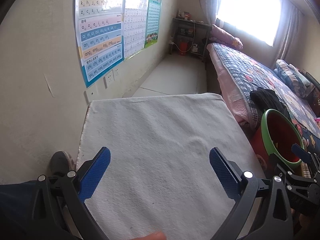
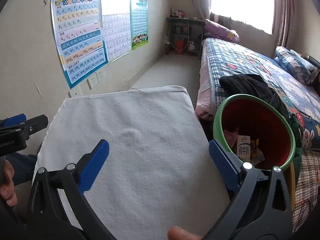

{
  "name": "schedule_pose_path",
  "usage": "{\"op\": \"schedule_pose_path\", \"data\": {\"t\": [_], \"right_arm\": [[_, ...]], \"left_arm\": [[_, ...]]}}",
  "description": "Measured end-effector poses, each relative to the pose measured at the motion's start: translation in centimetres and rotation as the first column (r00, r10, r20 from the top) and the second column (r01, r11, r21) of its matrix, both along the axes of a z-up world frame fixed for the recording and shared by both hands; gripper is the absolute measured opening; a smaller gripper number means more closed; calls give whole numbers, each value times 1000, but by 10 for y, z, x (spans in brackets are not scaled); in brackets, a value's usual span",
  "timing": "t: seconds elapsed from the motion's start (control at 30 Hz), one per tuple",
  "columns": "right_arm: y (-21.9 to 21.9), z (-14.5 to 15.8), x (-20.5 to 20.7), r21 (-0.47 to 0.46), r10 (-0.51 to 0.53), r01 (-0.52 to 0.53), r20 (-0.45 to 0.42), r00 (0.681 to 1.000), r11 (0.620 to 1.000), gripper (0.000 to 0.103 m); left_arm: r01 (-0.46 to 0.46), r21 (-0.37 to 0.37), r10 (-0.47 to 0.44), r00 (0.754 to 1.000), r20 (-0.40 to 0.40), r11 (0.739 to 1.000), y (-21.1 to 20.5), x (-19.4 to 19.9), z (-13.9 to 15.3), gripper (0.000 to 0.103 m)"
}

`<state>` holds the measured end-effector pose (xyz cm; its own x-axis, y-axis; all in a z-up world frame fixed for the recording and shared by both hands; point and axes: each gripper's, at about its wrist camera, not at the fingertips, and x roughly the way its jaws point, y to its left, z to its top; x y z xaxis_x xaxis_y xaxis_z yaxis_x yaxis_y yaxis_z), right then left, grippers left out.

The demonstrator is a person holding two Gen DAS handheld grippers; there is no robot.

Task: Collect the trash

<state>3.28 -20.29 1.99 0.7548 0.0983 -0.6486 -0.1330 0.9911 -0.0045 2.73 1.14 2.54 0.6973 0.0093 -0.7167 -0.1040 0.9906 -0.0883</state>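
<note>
A: From the left wrist, how does the left hand-held gripper [image 1: 160,160] stand?

B: Spread wide, blue pads far apart, nothing between them. It hangs over the white towel [image 1: 160,136] that covers the tabletop, which is bare right out to its far edge. The right hand-held gripper [image 1: 300,154] shows at the right, by the bin.

A: And the bin?

B: A red trash bin with a green rim [image 1: 267,140] stands just off the tabletop's right edge, against the bed [image 1: 260,72]. Open floor [image 1: 174,76] runs along the left wall to a far shelf.

A: Any writing?

B: A pinyin chart [image 1: 100,32] on the wall: "b p m", "ai ei ui", "ang eng".

A: Now the right wrist.

B: The right hand-held gripper [image 2: 159,156] is also wide open and empty, its right finger next to the bin's rim [image 2: 220,118]. Inside lies a milk carton [image 2: 243,148] reading "纯牛奶", among pink and yellow scraps. The left hand-held gripper [image 2: 20,124] pokes in at the left edge; from here I cannot tell how its jaws stand.
</note>
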Motion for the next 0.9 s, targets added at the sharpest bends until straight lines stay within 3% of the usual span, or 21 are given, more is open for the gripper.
{"op": "schedule_pose_path", "data": {"t": [0.9], "right_arm": [[13,-4,2,-22,48,-48,-9,999,999,98]], "left_arm": [[-31,-24,31,999,-21,999,5,-4,-5,95]]}}
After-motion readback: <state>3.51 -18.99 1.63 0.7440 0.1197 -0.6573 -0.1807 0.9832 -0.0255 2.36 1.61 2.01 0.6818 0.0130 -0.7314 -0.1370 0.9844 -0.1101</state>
